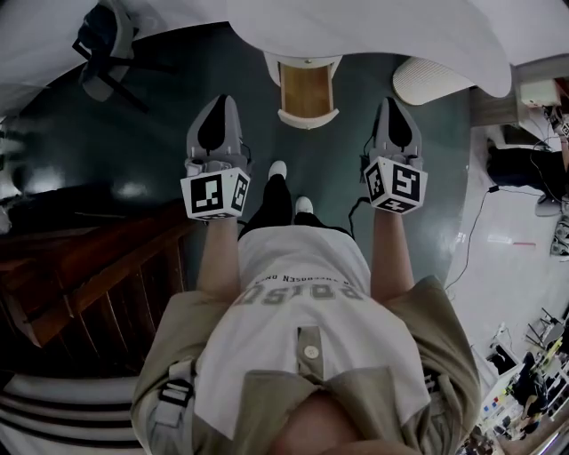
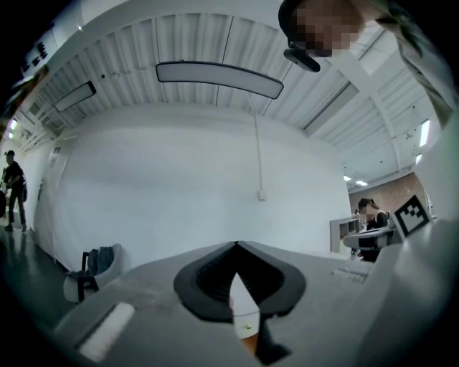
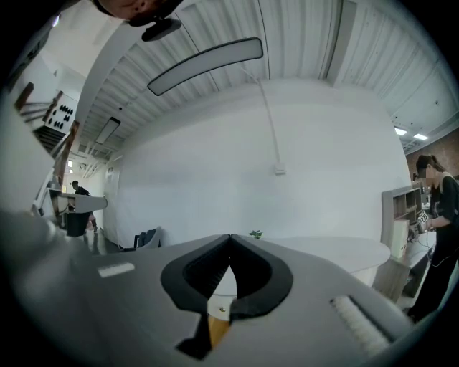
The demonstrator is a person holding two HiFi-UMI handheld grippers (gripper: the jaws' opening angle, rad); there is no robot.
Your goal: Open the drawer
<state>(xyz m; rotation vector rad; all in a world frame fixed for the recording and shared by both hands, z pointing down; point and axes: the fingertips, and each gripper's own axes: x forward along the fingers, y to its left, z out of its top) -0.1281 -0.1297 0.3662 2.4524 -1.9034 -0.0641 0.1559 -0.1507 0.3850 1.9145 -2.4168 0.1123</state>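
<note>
In the head view a small drawer with a white front and a wooden inside stands pulled out from under the white table, straight ahead of the person's feet. My left gripper hangs to its left and my right gripper to its right, both short of it and pointing level toward the table. In the left gripper view the left gripper has its jaws closed tip to tip with nothing held. The right gripper looks the same in its own view. A sliver of the drawer shows below the closed tips.
A chair with dark clothing stands at the far left. A dark wooden stair rail runs along my left side. A white ribbed seat sits right of the drawer, and a cable trails over the floor. A person stands at a desk, far right.
</note>
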